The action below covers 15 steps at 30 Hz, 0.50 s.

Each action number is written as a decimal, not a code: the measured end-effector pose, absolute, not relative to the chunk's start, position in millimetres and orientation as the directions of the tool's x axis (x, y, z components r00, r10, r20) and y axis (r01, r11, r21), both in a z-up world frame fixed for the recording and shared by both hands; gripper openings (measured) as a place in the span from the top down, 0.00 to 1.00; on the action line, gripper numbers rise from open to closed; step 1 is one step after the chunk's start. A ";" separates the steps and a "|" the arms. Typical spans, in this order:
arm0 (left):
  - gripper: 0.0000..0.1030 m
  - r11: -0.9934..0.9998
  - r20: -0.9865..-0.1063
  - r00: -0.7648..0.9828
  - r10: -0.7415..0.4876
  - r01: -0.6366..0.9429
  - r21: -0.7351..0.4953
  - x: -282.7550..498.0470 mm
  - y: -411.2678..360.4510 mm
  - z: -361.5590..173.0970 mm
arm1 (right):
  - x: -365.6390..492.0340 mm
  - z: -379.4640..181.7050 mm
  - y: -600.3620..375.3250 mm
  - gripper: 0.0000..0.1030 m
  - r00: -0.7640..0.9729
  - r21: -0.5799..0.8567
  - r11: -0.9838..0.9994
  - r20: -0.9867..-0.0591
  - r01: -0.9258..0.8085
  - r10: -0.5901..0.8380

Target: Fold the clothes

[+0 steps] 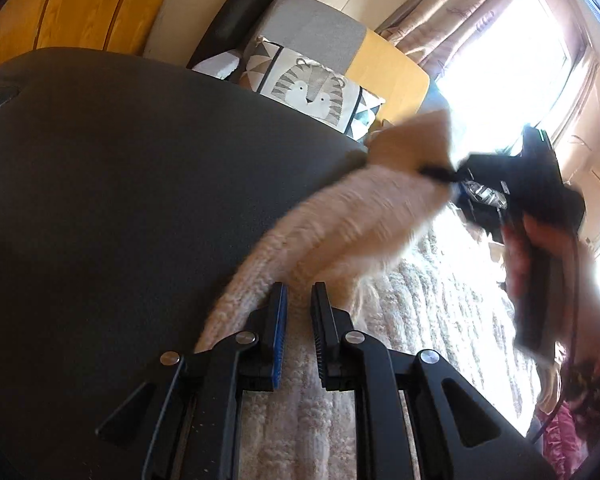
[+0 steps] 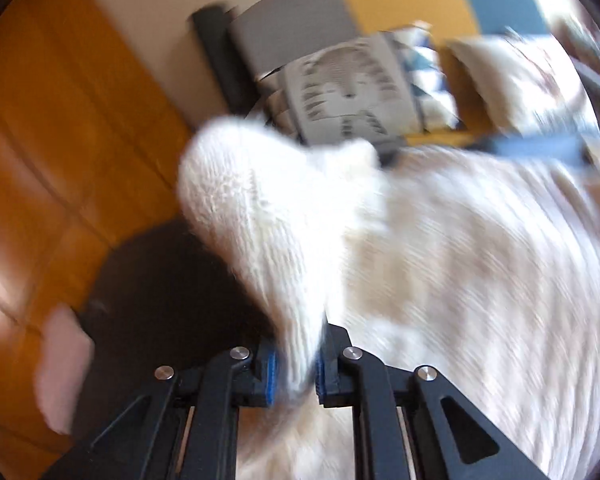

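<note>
The dark worktop (image 1: pixel 120 184) carries a cream knit sweater (image 1: pixel 440 312). The right hand-held gripper (image 2: pixel 296 364) tilts down, pinching a lifted sleeve (image 2: pixel 260 208). The left hand-held gripper (image 1: pixel 299 304) tilts down, nearly closed around knit fabric. No writing shows.

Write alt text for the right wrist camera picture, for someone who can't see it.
The right gripper pinches a fold of a cream knitted sweater, lifting it over a dark table. The picture is blurred by motion; behind are a tiger-print cushion and an orange wooden floor.
</note>
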State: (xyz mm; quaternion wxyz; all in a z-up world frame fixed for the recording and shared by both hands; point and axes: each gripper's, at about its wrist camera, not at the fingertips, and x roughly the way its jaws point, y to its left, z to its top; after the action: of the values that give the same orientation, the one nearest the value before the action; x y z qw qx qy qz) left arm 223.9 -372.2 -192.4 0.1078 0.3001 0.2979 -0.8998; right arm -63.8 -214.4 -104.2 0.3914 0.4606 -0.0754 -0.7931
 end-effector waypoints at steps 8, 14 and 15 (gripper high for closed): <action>0.84 -0.884 -0.671 -0.741 -0.010 0.321 -0.341 183.6 -347.0 -133.7 | -73.5 -175.8 -119.6 0.88 -0.257 0.705 -0.585 -0.526 0.402 -0.811; 0.45 -0.794 -0.669 -0.732 0.128 0.328 -0.511 91.7 -388.1 -109.7 | -80.8 -193.3 -101.6 0.80 -0.234 0.820 -0.434 -0.370 0.373 -0.899; 0.44 -0.768 -0.669 -0.726 0.159 0.335 -0.546 77.3 -393.3 -110.4 | -80.0 -193.7 -101.8 0.80 -0.237 0.817 -0.435 -0.369 0.379 -0.899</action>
State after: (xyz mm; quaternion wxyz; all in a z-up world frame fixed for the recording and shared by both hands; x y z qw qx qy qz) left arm 77.3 -393.3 -110.4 0.0507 0.3665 0.3368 -0.8658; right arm -80.0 -101.8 -193.7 0.4391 0.4346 -0.2992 -0.7272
